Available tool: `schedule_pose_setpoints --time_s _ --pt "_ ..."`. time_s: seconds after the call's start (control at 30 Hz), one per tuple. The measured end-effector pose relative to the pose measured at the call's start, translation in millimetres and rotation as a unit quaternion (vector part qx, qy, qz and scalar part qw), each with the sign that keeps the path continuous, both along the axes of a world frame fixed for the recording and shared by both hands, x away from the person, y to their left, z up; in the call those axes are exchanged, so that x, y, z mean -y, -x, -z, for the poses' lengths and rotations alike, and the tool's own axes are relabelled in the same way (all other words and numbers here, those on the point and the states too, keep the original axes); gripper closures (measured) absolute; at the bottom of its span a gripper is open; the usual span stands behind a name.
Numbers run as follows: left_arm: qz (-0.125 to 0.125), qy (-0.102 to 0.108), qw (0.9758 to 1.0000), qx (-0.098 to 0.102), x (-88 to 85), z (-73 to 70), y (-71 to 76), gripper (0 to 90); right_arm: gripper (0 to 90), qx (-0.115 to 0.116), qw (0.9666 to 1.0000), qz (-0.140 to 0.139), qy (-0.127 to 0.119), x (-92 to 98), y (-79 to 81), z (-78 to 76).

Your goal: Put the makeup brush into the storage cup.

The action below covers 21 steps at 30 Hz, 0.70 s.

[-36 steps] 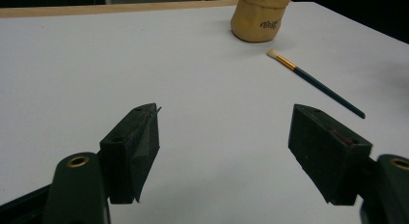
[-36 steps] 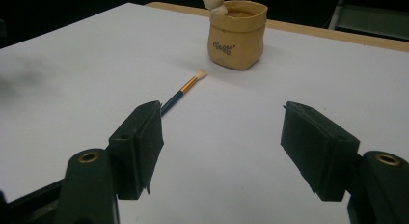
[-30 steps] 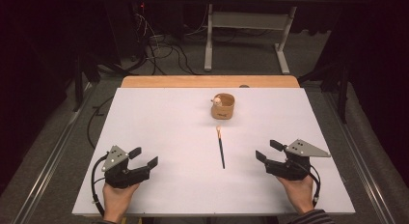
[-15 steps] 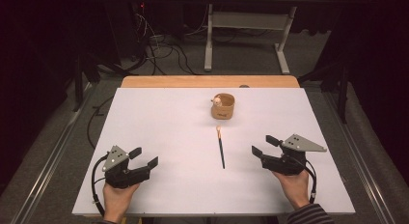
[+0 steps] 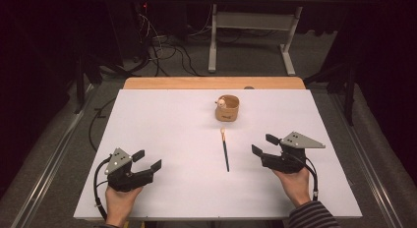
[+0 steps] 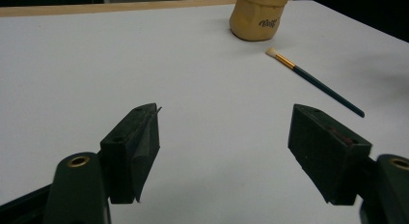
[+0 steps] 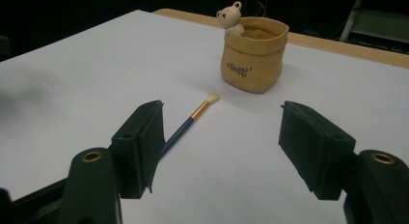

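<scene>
Right gripper [image 5: 263,145] has slid inward toward the paintbrush [image 5: 225,149] since the earlier frame; brush itself unmoved, flat mid-sheet just below the tan bear pot [image 5: 227,108], bristles toward it. Both grippers' jaws wide apart, nothing held; left gripper [image 5: 146,160] parked near the table's [image 5: 162,115] front edge, prob. idle. Brush: thin dark handle, gold ferrule, pale tip; pot looks like a rolled paper bag, w/ script lettering.

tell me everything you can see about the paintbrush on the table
The paintbrush is slim, with a dark blue-green handle, a gold-coloured ferrule and a short pale bristle tip. It lies flat on the white table, near the middle, bristles pointing toward the tan cup with a small bear figure on its rim, a short gap between them. Nothing but the table touches it. It lies between the two grippers, nearer the right gripper, whose fingers stand open and apart from it.
</scene>
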<state>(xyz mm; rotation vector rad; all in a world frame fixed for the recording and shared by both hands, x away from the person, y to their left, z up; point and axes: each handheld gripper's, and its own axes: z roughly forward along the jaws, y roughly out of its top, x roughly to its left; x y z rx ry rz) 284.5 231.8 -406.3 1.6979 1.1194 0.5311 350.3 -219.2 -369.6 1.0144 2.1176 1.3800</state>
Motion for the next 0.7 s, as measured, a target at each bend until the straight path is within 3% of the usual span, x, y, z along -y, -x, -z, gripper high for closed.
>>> schedule_pose_setpoints --time_s 0.7 --pt "-0.002 -0.007 1.0000 0.002 0.3 -0.1 0.2 27.9 34.1 0.004 1.0000 -0.002 -0.002 -20.6 -18.3 -10.6"
